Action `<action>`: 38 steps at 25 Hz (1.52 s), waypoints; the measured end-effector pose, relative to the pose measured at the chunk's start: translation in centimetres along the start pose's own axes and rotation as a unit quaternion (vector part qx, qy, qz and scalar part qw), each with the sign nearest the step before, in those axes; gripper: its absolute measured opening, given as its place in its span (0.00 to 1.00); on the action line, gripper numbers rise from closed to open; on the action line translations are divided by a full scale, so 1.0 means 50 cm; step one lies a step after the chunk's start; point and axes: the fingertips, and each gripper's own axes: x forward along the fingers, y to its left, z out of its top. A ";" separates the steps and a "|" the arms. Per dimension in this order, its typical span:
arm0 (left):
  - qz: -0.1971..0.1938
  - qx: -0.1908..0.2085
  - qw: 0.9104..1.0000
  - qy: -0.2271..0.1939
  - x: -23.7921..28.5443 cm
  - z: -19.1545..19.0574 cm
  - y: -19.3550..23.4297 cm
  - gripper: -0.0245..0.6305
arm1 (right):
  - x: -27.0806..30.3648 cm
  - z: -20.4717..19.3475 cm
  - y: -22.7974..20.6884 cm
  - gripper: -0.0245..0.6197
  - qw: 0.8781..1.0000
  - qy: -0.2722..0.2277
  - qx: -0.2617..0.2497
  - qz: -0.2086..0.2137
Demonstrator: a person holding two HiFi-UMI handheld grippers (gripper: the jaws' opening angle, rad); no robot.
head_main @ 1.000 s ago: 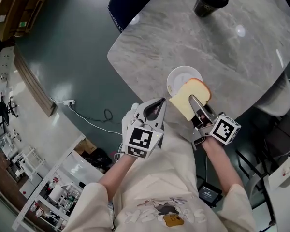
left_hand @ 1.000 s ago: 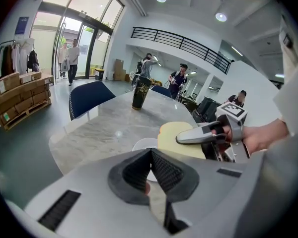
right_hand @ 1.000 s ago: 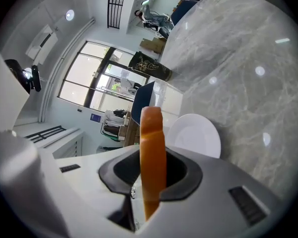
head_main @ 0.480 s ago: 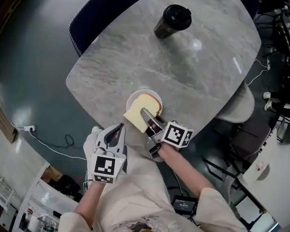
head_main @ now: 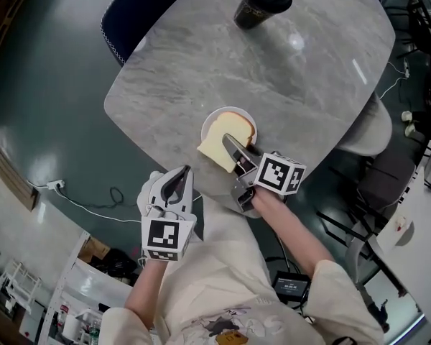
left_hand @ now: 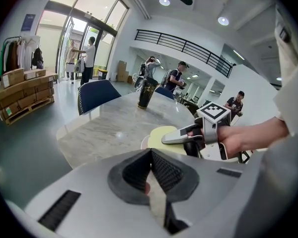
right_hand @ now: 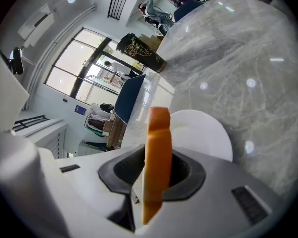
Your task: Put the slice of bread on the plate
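Observation:
The slice of bread (head_main: 221,139), pale with a brown crust, is tilted over the near side of the white plate (head_main: 233,112) on the marble table. My right gripper (head_main: 231,146) is shut on the slice's near end. In the right gripper view the bread (right_hand: 157,143) stands edge-on between the jaws, with the plate (right_hand: 211,133) just beyond it. My left gripper (head_main: 181,180) is shut and holds nothing, off the table's near edge to the left of the plate. The left gripper (left_hand: 150,157) view shows the bread (left_hand: 161,134) and the right gripper (left_hand: 186,135) ahead.
A dark lidded cup (head_main: 262,0) stands at the far side of the marble table (head_main: 187,70). A blue chair (head_main: 133,16) is tucked in at the far left. The table's near edge runs just under the plate. People stand in the background of the left gripper view.
My right gripper has come down with the bread, and the slice now lies lower over the plate. The left gripper has stayed shut beside the table's edge.

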 end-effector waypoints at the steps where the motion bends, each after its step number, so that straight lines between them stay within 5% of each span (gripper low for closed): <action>1: 0.000 -0.002 1.000 0.000 0.001 -0.005 0.002 0.05 | -0.002 0.001 -0.009 0.18 1.000 -0.002 -0.008 -0.009; 4: -0.002 -0.001 1.000 0.003 -0.004 -0.011 0.004 0.05 | -0.007 0.000 -0.025 0.18 0.999 -0.003 -0.025 -0.038; 16: -0.009 0.010 1.000 0.006 -0.012 0.000 -0.003 0.05 | -0.038 0.014 -0.057 0.70 0.972 0.007 -0.169 -0.163; 20: -0.011 0.015 1.000 0.002 -0.010 0.009 -0.006 0.05 | -0.052 0.025 -0.062 0.71 0.962 -0.010 -0.201 -0.185; 38: -0.036 0.049 0.998 -0.025 -0.082 0.120 -0.112 0.05 | -0.224 0.049 0.084 0.71 0.985 -0.076 -0.130 -0.083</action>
